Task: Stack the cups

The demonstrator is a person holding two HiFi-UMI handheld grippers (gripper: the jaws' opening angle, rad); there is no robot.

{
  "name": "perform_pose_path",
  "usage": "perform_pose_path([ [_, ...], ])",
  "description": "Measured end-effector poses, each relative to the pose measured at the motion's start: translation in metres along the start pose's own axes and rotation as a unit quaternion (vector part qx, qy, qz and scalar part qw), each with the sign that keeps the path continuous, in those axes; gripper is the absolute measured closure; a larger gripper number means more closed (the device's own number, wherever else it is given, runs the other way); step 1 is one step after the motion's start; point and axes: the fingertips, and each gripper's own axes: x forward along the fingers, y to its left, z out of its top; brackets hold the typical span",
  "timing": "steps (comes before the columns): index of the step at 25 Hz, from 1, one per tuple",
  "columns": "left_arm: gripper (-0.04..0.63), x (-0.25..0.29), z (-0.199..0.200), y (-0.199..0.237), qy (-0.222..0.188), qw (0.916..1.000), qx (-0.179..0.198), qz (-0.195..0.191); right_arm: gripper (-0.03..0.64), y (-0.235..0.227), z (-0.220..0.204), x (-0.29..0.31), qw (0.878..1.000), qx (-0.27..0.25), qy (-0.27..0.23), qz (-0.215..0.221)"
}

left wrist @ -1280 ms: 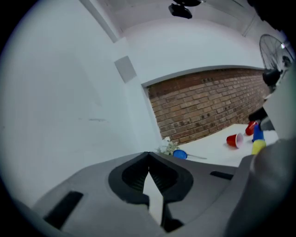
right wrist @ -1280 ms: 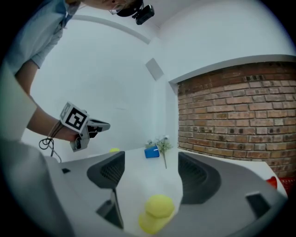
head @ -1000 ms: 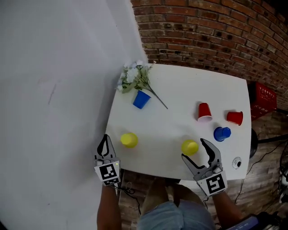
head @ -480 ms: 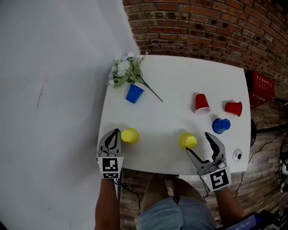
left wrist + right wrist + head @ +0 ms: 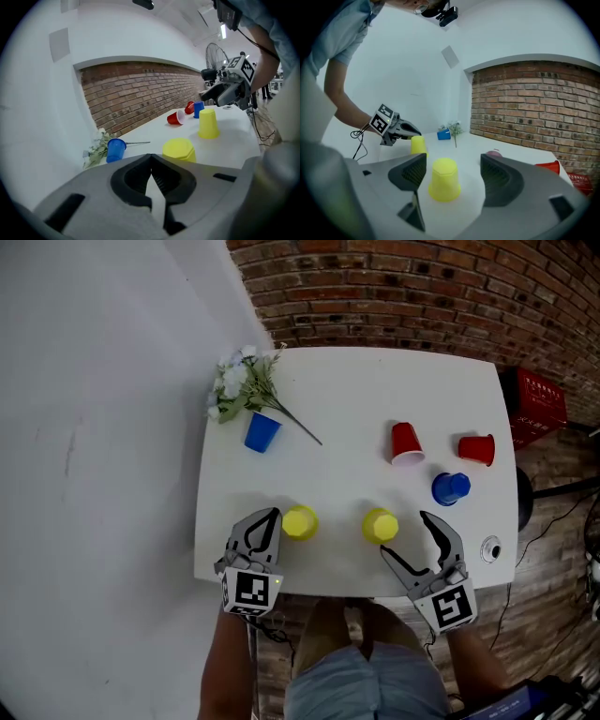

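On the white bench (image 5: 356,399) two upturned yellow plastic cups stand near the front edge; the left yellow cup (image 5: 300,522) sits just beside the tips of the left gripper (image 5: 272,516), whose fingers are pressed together with nothing between them; the right yellow cup (image 5: 380,525) stands just ahead of the right gripper (image 5: 406,538), in line with the gap between its fingers, which are spread wide, have just been opening further and do not touch it; farther back on the right are an upturned red plastic cup (image 5: 405,442), a second red cup (image 5: 476,449) lying on its side, and a blue plastic cup (image 5: 451,487) just in front of them; at the back left a second blue cup (image 5: 262,432) lies on its side against a spray of white artificial flowers (image 5: 239,385); a brick wall (image 5: 394,287) rises behind the bench
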Motion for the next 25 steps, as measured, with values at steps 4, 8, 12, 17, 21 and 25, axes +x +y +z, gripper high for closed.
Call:
perform_pose_path([
  [4, 0.587, 0.007, 0.016, -0.026, -0.006, 0.9996, 0.011, -0.024, 0.255, -0.003, -0.005, -0.004, 1.0, 0.001, 0.0, -0.002],
  [8, 0.586, 0.015, 0.031, -0.045, -0.006, 0.9993, 0.005, -0.038, 0.258, -0.006, -0.009, -0.008, 1.0, 0.004, 0.001, -0.01],
  [12, 0.586, 0.027, 0.034, -0.058, 0.012, 0.9992, 0.0, -0.038, 0.259, -0.011, -0.016, -0.013, 1.0, 0.011, 0.002, -0.017],
  [17, 0.586, 0.037, 0.038, -0.076, 0.029, 0.9988, 0.005, -0.04, 0.259, -0.015, -0.023, -0.02, 1.0, 0.018, 0.005, -0.022],
  [21, 0.586, 0.043, 0.038, -0.082, 0.032, 0.9988, -0.005, -0.038, 0.259, -0.018, -0.027, -0.025, 0.999, 0.021, 0.002, -0.025],
  [25, 0.586, 0.042, 0.038, -0.078, 0.033, 0.9985, -0.033, -0.028, 0.258, -0.029, -0.027, -0.033, 0.999, 0.015, 0.002, -0.032],
])
